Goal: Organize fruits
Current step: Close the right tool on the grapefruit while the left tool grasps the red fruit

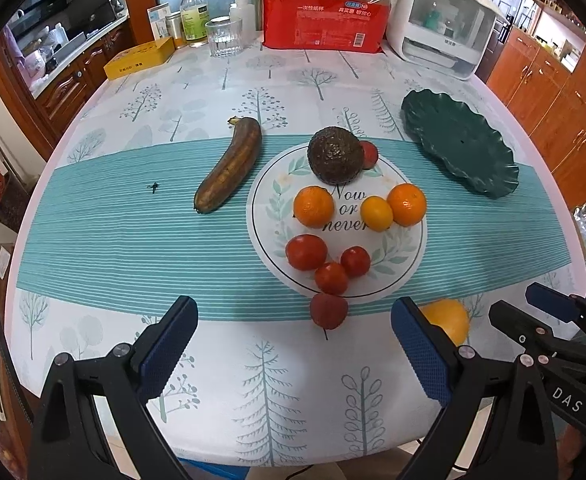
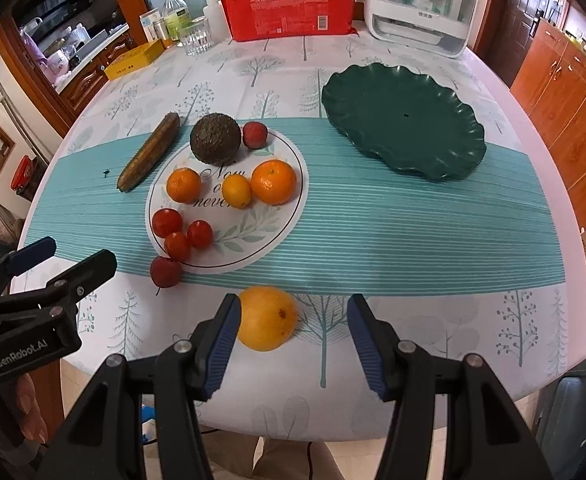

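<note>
A large yellow-orange fruit (image 2: 267,318) lies on the near part of the tabletop (image 2: 433,320), just off the teal striped band of the cloth. It sits between the fingers of the right tongs (image 2: 293,340), close against the left pad and well clear of the other; these tongs are spread wide and hold nothing. In the left wrist view the same fruit (image 1: 447,320) shows partly hidden behind the right finger of the left tongs (image 1: 293,350), which are also wide apart and empty, hovering over the near edge of the cloth. Just beyond, a small red fruit with a stem (image 2: 166,272) rests beside the rim of the white printed plate (image 2: 277,236). On the plate lie three red tomatoes (image 2: 177,232) clustered at the near left, two oranges (image 2: 273,182), a smaller yellow fruit (image 2: 236,191) between them, and a dark avocado (image 2: 215,140) at the far side, with another small red fruit (image 2: 255,135) just beside it at the rim. A browned banana (image 2: 149,158) lies on the cloth left of the plate. To the right, well apart, sits a dark green scalloped dish (image 2: 405,120), bare. At the far edge stand a red package of cups (image 2: 293,4), a white appliance (image 2: 421,12), a glass (image 2: 195,38), bottles, and a yellow box (image 2: 133,60).
</note>
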The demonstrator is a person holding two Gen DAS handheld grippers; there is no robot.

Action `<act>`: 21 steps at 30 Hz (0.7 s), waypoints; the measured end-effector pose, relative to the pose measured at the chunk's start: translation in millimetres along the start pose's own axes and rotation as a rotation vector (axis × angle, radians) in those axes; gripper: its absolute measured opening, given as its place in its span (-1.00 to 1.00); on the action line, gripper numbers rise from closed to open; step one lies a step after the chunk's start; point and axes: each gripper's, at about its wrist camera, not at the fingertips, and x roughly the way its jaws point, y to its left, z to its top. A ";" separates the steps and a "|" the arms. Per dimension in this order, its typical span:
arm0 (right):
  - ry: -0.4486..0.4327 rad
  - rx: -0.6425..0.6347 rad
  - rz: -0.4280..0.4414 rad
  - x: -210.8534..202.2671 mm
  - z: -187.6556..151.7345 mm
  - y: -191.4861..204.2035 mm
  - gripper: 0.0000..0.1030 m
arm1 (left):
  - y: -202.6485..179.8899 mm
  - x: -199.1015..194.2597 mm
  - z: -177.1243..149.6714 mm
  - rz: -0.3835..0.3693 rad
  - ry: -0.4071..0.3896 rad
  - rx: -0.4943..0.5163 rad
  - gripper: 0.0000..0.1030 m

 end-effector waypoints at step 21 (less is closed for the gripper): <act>0.109 -0.007 0.157 55.8 -8.4 1.5 0.08 | -2.3 82.4 -8.3 -0.173 0.192 -0.055 0.19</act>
